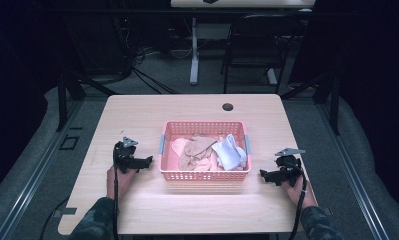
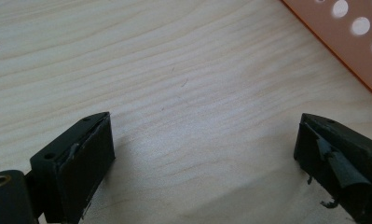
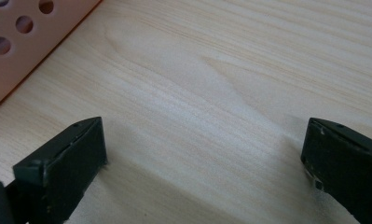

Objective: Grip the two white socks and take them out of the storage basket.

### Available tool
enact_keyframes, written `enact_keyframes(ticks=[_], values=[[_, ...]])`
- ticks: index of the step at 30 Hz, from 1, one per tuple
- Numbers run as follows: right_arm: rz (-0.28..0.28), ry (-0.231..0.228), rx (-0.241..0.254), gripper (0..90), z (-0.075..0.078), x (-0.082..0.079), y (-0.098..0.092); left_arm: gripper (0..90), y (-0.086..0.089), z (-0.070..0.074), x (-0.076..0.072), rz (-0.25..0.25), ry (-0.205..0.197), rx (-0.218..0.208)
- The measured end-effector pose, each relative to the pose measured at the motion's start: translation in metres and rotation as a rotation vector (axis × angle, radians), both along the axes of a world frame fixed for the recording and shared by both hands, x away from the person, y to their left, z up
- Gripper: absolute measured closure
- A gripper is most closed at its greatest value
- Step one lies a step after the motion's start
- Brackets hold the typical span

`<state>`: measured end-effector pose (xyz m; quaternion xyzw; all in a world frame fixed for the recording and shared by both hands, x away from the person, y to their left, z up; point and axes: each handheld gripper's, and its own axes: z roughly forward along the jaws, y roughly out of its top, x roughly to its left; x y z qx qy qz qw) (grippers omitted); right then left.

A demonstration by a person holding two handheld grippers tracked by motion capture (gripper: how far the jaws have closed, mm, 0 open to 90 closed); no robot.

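Note:
A pink perforated basket [image 1: 204,175] stands in the middle of the wooden table [image 1: 137,110]. Inside it lie several beige socks [image 1: 197,150] and a white sock [image 1: 228,152]. My left gripper [image 1: 146,162] rests on the table just left of the basket, jaws wide apart with bare wood between them [image 2: 204,154]. The basket's wall [image 2: 356,37] shows at the top right of the left gripper view. My right gripper [image 1: 265,175] rests to the right of the basket, open, nothing between its jaws [image 3: 204,163]. The basket's corner [image 3: 20,42] appears at the top left of the right gripper view.
A round cable hole [image 1: 228,107] sits in the table behind the basket. Beyond the table stand a chair [image 1: 257,45] and a desk leg [image 1: 194,55] on the grey floor. Black frame struts flank the table on both sides.

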<state>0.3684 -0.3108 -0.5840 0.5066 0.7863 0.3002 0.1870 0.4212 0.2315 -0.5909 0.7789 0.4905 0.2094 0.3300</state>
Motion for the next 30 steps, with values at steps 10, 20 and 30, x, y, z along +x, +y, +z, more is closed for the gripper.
enact_keyframes(ticks=[10, 20, 30], values=[[0.003, -0.007, 0.003, 0.0, -0.001, 0.001, -0.001, 4.7, 0.0, 0.0, 0.0, 0.0, -0.001, 0.0], [0.019, 0.078, -0.096, 0.0, 0.01, 0.009, -0.002, 4.7, 0.0, 0.0, 0.0, 0.0, -0.001, 0.0], [0.055, 0.166, -0.09, 0.0, 0.031, 0.015, 0.005, 4.7, 0.0, 0.0, 0.0, -0.003, 0.0, 0.001]])
